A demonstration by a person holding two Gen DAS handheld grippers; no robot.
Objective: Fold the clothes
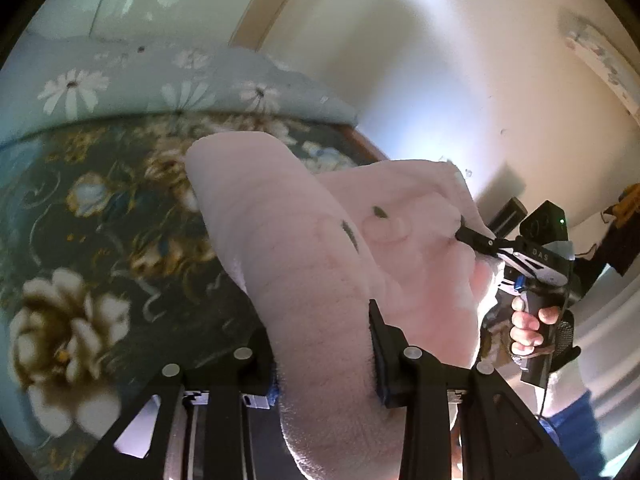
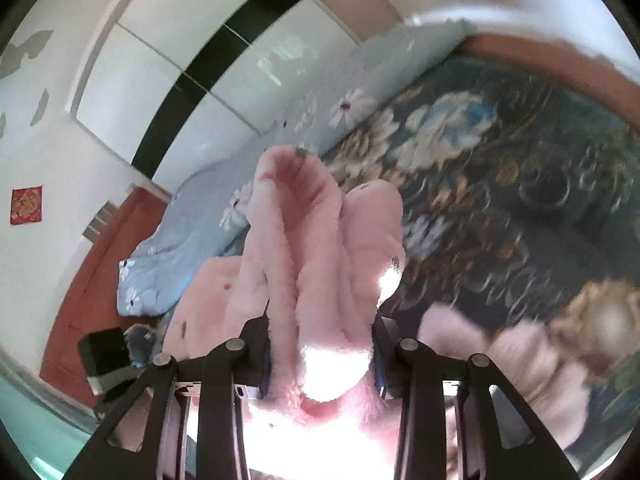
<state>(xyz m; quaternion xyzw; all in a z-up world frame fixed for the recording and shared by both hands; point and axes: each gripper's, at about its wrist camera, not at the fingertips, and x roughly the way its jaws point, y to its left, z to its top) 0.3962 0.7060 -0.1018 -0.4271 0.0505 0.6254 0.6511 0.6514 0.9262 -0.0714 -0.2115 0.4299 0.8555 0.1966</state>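
A fluffy pink garment (image 1: 320, 264) hangs lifted above the bed, stretched between both grippers. My left gripper (image 1: 320, 344) is shut on a thick fold of it, and the cloth fills the gap between the black fingers. In the left wrist view my right gripper (image 1: 470, 236) pinches the garment's far edge, with a hand (image 1: 528, 320) on its handle. In the right wrist view the same pink garment (image 2: 320, 248) bunches up in ridges, with my right gripper (image 2: 322, 344) shut on it. Its far end droops toward the bed.
Below lies a dark floral bedspread (image 1: 92, 220) (image 2: 520, 184). A light blue daisy-print quilt (image 1: 168, 84) (image 2: 224, 208) lies along the bed's far side. Glossy white wardrobe doors (image 2: 192, 40) and a white wall (image 1: 440, 60) stand behind. A red-brown bed frame (image 2: 92, 272) edges the mattress.
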